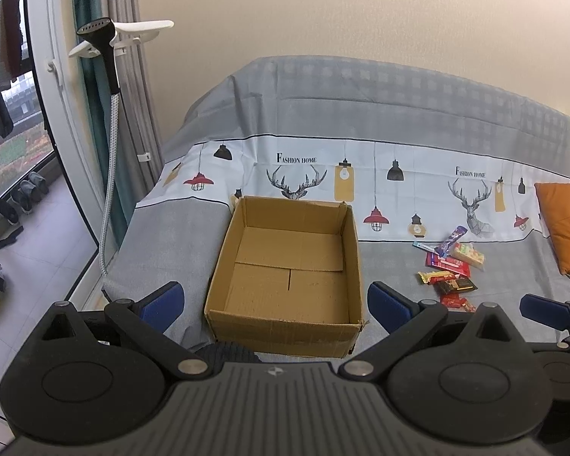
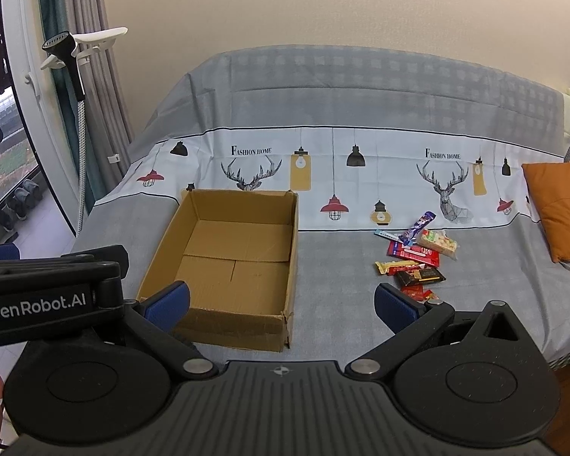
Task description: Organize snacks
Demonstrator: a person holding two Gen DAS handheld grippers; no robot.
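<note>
left gripper jaws wide, right gripper likewise, empty

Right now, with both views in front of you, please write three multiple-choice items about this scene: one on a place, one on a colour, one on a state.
1. Where do the snacks lie?
A. inside the box
B. on the cover, right of the box
C. on the floor

2. What colour is the cushion?
A. orange
B. green
C. white

3. What is the state of the cardboard box?
A. full
B. taped closed
C. open and empty

Answers: 1 B, the pile sits right of the box. 2 A, it is plainly orange. 3 C, the bare bottom shows.
</note>
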